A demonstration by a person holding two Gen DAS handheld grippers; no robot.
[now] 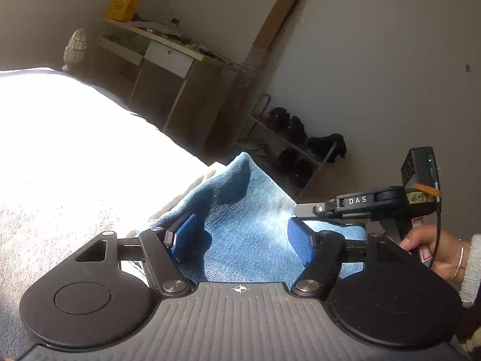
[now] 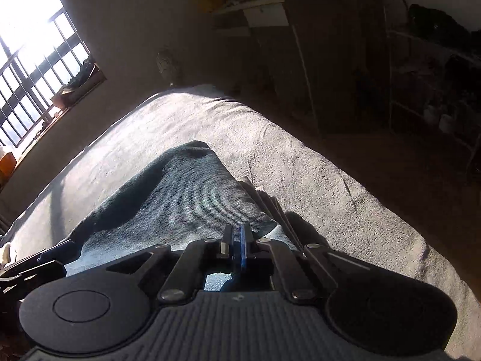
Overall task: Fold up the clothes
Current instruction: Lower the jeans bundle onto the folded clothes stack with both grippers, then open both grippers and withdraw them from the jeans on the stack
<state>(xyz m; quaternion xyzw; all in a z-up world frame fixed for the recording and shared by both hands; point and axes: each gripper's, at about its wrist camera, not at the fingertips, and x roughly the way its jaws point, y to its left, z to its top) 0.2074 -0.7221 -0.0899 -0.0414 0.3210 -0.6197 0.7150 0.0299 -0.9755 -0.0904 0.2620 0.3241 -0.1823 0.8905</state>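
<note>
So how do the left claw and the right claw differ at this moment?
The left claw is open, its blue pads spread wide with the blue cloth lying between them; the right claw is shut, pads together at the cloth's edge. Whether it pinches the fabric is unclear. Both sit low over the same cloth on the bed.

"DAS" in white on right hand-held gripper [image 1: 303,209] arm.
</note>
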